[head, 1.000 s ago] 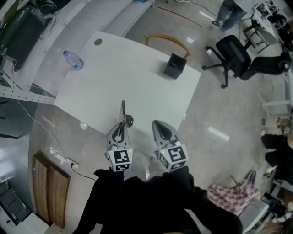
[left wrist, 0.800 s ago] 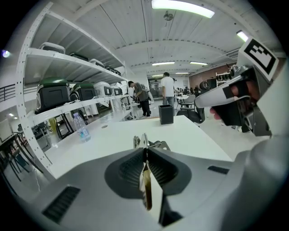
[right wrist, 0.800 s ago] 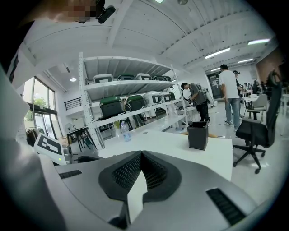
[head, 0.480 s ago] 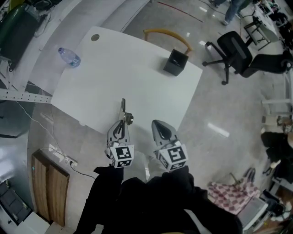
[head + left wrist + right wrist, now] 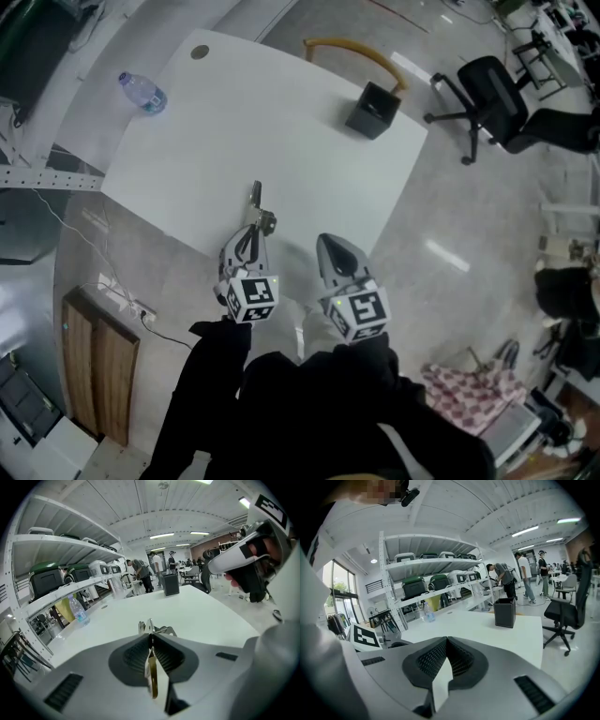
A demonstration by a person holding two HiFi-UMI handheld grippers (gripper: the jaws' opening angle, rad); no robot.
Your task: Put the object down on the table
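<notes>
My left gripper [image 5: 251, 234] is shut on a small, thin metal tool [image 5: 256, 204], whose tip sticks out past the jaws over the near edge of the white table [image 5: 281, 122]. In the left gripper view the tool [image 5: 151, 629] stands edge-on between the pads, just above the tabletop [image 5: 187, 616]. My right gripper [image 5: 330, 246] hangs beside it, off the table's near edge, shut and empty. In the right gripper view its jaws [image 5: 446, 641] meet with nothing between them.
A plastic water bottle [image 5: 142, 92] stands at the table's far left corner, and a black box [image 5: 372, 110] near its far right edge. A wooden chair back [image 5: 352, 52] is behind the table, with an office chair [image 5: 497, 89] to the right. Shelves [image 5: 56, 573] line the left side.
Both grippers have sunk a little toward the table's near edge, the left more than the right. The left stays shut on the metal tool.
</notes>
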